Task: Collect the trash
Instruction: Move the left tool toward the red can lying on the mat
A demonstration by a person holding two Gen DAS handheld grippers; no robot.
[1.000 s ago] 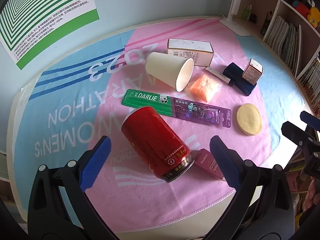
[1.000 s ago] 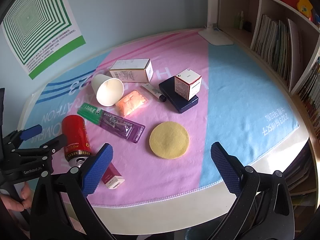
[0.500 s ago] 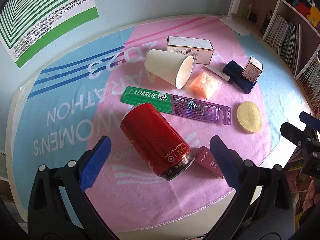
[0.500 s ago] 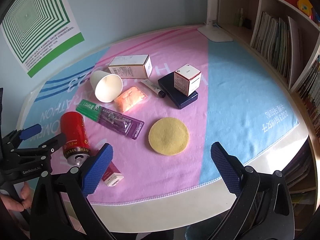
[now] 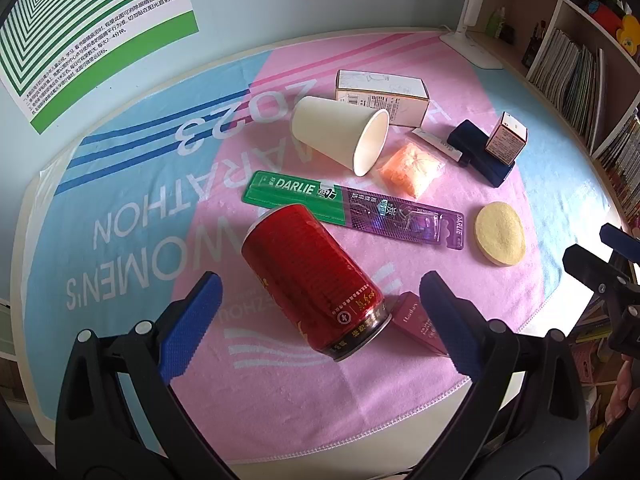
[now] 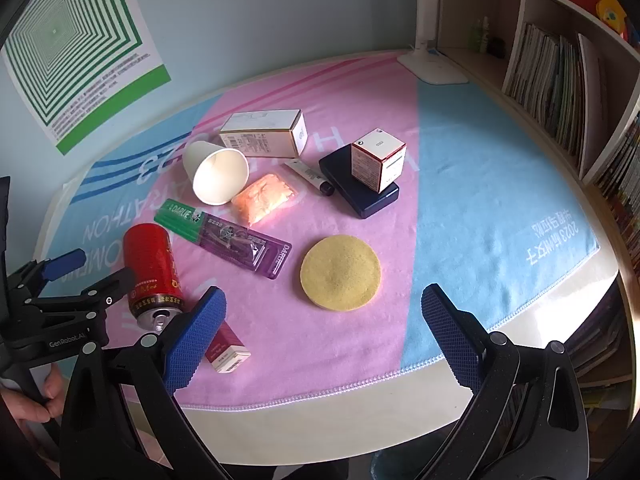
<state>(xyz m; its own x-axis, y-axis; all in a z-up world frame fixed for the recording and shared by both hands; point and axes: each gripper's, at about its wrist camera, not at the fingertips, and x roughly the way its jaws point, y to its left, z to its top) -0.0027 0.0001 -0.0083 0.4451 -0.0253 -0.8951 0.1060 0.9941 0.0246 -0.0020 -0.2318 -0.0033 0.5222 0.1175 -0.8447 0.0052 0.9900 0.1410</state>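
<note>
A red can (image 5: 314, 280) lies on its side on the pink cloth, also seen in the right wrist view (image 6: 154, 274). My left gripper (image 5: 318, 328) is open, its fingers either side of the can's near end, just short of it. A white paper cup (image 5: 340, 134) lies tipped over behind a Darlie toothbrush pack (image 5: 352, 208). An orange packet (image 5: 412, 168), a yellow round sponge (image 6: 340, 272) and a small maroon box (image 6: 228, 348) lie nearby. My right gripper (image 6: 320, 336) is open and empty above the table's front edge, near the sponge.
A long white carton (image 6: 264, 134), a small tube (image 6: 310, 176), and a dark blue case (image 6: 360, 186) with a red-white box (image 6: 378, 164) on it lie further back. A bookshelf (image 6: 560, 80) stands at the right. A lamp base (image 6: 434, 68) sits at the back.
Both grippers have shifted slightly; the can sits a little higher between the left fingers. Nothing was grasped or moved.
</note>
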